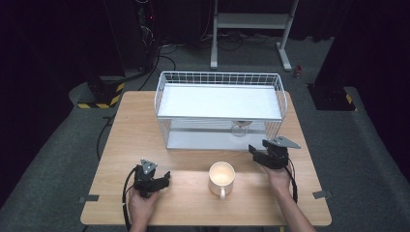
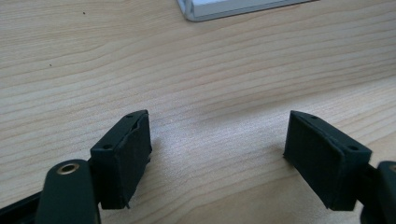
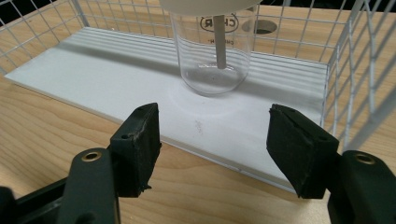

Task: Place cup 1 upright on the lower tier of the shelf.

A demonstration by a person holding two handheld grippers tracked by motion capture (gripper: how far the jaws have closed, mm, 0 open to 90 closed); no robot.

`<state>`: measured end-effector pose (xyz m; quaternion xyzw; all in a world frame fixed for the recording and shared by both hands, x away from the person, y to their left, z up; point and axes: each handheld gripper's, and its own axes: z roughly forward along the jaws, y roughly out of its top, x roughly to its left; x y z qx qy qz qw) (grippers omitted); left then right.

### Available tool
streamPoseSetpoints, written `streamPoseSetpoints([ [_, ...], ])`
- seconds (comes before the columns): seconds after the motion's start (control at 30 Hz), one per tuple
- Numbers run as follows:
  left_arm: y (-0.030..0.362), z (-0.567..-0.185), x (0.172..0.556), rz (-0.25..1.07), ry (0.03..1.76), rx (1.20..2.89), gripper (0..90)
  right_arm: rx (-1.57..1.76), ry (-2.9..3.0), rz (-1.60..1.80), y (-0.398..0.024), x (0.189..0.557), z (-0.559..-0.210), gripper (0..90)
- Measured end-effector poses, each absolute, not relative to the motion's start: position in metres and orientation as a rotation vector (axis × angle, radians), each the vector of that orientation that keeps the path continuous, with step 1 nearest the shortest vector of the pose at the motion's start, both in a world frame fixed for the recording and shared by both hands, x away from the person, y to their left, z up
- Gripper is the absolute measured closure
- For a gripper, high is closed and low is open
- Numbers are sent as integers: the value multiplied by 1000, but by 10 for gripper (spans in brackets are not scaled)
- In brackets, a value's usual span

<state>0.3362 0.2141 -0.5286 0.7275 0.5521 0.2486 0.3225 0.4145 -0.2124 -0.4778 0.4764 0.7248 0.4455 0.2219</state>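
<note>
A white mug (image 1: 222, 178) stands upright on the wooden table (image 1: 145, 125), handle toward the person, between the two hands. A clear glass (image 1: 239, 129) stands on the lower white shelf of a wire rack (image 1: 220, 77), under its upper shelf. In the right gripper view the glass (image 3: 212, 51) is just beyond my right gripper (image 3: 212, 144), whose jaws stand open with nothing between them, at the shelf's front edge. In the high view the right gripper (image 1: 255, 153) is at the rack's front right corner. My left gripper (image 1: 167, 180) rests left of the mug, open over bare wood (image 2: 217, 154).
The rack's wire walls (image 3: 355, 70) close in the glass on the right and behind. A corner of the rack's white base (image 2: 224, 9) lies ahead of the left gripper. Dark floor, cables and a metal stand (image 1: 251, 21) lie beyond the table.
</note>
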Motion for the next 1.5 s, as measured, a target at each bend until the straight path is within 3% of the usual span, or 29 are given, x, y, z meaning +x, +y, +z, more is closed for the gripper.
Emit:
streamPoseSetpoints([
  [1.5,214,-528,336,653,1448,1913,230,1322,1958,1223,-260,352,-496,305],
])
